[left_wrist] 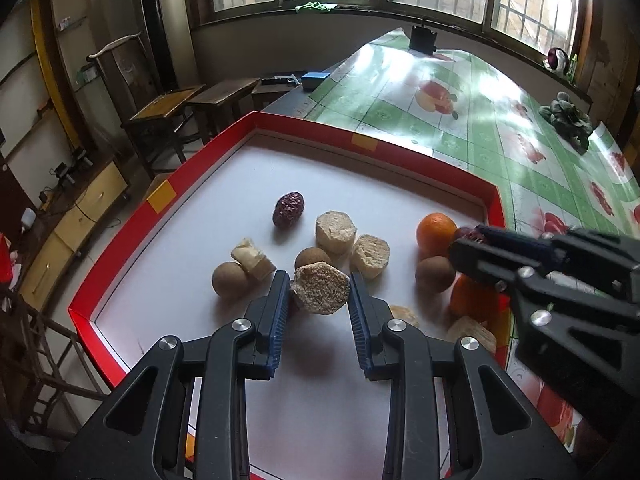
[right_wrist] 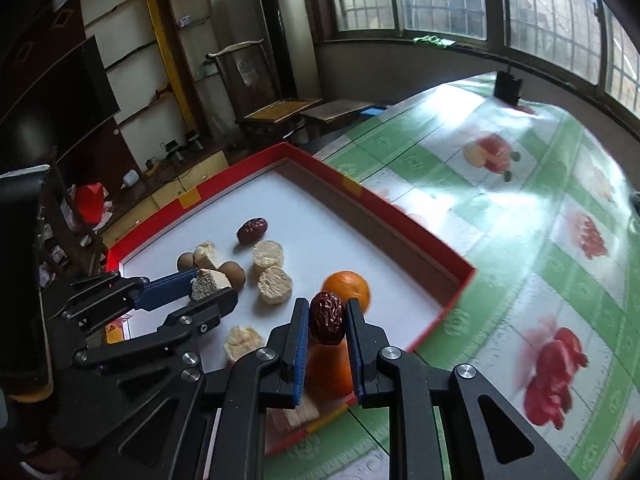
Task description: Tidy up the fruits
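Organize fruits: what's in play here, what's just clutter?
In play:
- left claw shut on pale chunk
- right claw shut on red date
- orange
- red tray

Clutter:
- black box
- blue box
- stools

Inside the tray (left_wrist: pixel 120 232): a date (left_wrist: pixel 289 209) behind two cut chunks (left_wrist: pixel 335 231), an orange (left_wrist: pixel 436 233) to their right.

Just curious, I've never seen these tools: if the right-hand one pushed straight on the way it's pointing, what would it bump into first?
Probably the orange just beyond the red date held in the right gripper. Depth is hard to judge, so the date might instead pass above it toward the white tray floor.
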`<state>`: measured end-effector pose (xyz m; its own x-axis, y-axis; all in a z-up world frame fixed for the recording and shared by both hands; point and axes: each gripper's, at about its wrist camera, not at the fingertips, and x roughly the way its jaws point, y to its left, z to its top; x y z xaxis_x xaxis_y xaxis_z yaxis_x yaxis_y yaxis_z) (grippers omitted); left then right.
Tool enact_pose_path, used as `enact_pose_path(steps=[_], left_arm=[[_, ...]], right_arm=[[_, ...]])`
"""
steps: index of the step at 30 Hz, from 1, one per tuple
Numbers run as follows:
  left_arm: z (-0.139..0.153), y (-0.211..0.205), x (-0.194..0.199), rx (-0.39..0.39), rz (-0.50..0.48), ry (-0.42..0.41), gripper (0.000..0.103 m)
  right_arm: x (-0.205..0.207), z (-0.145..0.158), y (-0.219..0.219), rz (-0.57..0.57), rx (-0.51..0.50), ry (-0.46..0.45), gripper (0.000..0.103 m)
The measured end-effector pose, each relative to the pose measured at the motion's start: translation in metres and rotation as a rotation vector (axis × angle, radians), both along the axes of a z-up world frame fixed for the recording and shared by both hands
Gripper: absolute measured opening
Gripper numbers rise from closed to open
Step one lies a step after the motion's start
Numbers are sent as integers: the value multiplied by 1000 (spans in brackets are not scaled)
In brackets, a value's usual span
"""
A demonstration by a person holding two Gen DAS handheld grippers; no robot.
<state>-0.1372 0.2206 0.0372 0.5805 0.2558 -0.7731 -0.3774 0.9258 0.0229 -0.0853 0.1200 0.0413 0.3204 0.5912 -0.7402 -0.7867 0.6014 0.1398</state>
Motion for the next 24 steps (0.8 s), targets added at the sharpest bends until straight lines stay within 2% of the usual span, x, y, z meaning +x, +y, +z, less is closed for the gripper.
enact_pose_path(steps=[7, 9, 10, 12, 13, 14, 24], left_arm=[[-1, 1, 2, 14, 21, -2, 30], [-2, -2, 2, 33, 20, 2, 32], [-2, -2, 3, 34, 21, 3, 36], [-2, -1, 2, 29, 26, 2, 47], [-1, -1, 1, 26, 30, -3, 55], [-1, -2, 0, 26, 30, -12, 59], [13, -15, -13, 37, 21, -80, 60]], right_arm=[[3, -12, 8, 26, 37, 45, 18], [3, -11, 6, 29, 50, 55, 23], [2, -11, 5, 30, 51, 57, 23], [0, -9, 1, 20, 48, 47, 24], [-1, -8, -2, 14, 47, 39, 24], [-2, -6, -6, 7, 50, 35, 24], [-25, 11, -43, -47, 89, -9, 30]])
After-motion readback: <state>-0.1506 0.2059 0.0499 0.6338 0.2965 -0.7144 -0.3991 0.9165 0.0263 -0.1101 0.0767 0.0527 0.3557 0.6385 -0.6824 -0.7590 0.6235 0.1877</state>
